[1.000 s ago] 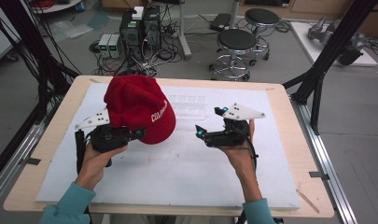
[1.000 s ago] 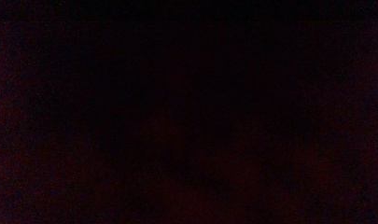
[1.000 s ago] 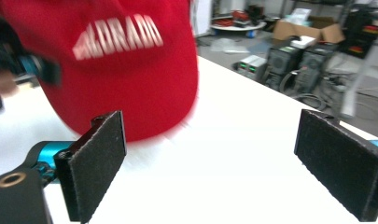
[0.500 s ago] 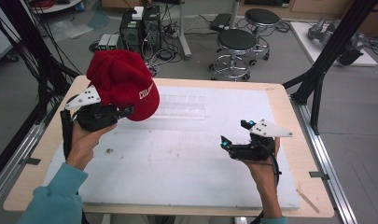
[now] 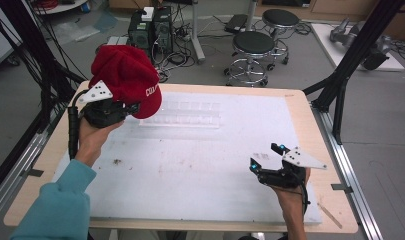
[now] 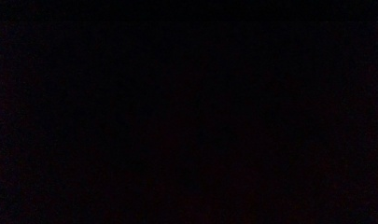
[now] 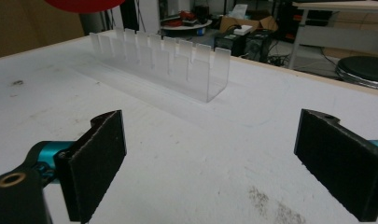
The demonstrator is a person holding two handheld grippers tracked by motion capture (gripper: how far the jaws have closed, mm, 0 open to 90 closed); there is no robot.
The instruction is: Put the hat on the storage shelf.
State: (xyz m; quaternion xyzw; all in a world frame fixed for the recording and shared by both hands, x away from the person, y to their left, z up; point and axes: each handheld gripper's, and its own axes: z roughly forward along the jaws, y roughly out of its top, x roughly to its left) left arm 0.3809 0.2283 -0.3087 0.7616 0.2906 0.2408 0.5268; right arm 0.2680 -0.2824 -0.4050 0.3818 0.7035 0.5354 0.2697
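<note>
High view. Table (image 5: pixel 310 107): light wooden top covered by a white mat. Left gripper (image 5: pixel 132 107): raised over the far left corner of the table, in the person's left hand; its jaws are hidden by the cap, so whether they are apart or together cannot be told. Red cap (image 5: pixel 125 77): off the table, draped over the front of the left gripper, white lettering on its side. Clear slotted rack (image 5: pixel 182 114): lying on the mat at the far middle, just right of the cap. Right gripper (image 5: pixel 268 156): low over the near right of the mat, jaws apart, nothing between them.

Left gripper view. Entirely black; nothing can be made out.

Right gripper view. Right gripper (image 7: pixel 210 161): two black padded jaws wide apart over bare mat. Clear slotted rack (image 7: pixel 168 63): ahead, standing on the mat. Red cap (image 7: pixel 84 4): edge at the top left.
</note>
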